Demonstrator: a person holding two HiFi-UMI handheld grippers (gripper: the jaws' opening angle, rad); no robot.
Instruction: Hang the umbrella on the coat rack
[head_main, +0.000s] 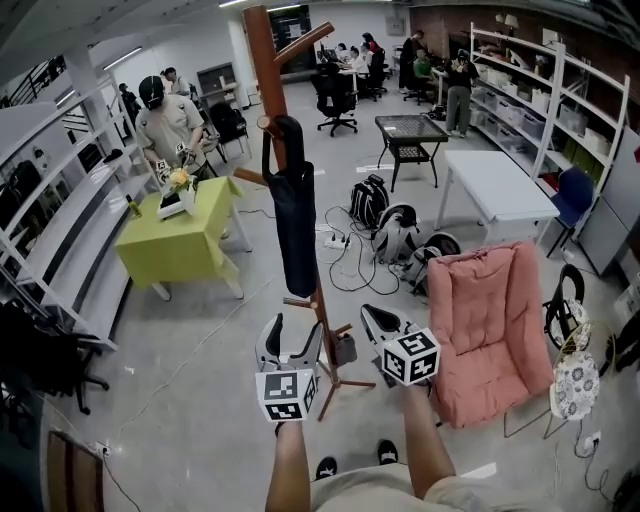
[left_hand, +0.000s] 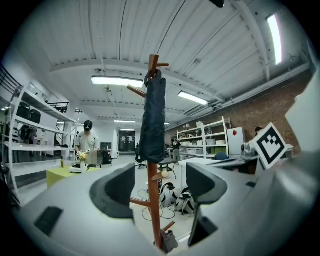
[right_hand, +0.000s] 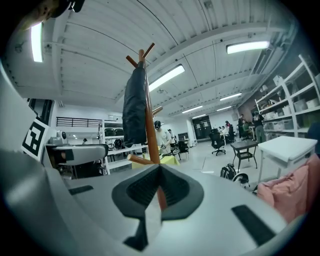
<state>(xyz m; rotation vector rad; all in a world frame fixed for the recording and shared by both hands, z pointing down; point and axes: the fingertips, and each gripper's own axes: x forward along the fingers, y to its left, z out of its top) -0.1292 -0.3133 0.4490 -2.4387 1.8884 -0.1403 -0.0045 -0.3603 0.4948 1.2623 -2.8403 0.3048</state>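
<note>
A dark folded umbrella (head_main: 295, 220) hangs by its handle from a peg of the brown wooden coat rack (head_main: 265, 60) and drops straight down along the pole. Both grippers are low, near the rack's foot, apart from the umbrella. My left gripper (head_main: 292, 340) is open and empty; in the left gripper view the umbrella (left_hand: 152, 120) and the rack's pole (left_hand: 154, 210) show through the gap of my left gripper (left_hand: 160, 185). My right gripper (head_main: 383, 322) is shut on nothing. In the right gripper view my right gripper (right_hand: 159, 185) has its jaws together below the umbrella (right_hand: 134, 110) and the rack (right_hand: 149, 135).
A pink padded chair (head_main: 490, 320) stands right of the rack. A green table (head_main: 180, 245) with a person (head_main: 170, 125) behind it is at the left. Backpacks (head_main: 400, 235) and cables lie on the floor beyond. A white table (head_main: 495, 185) and shelving line the right.
</note>
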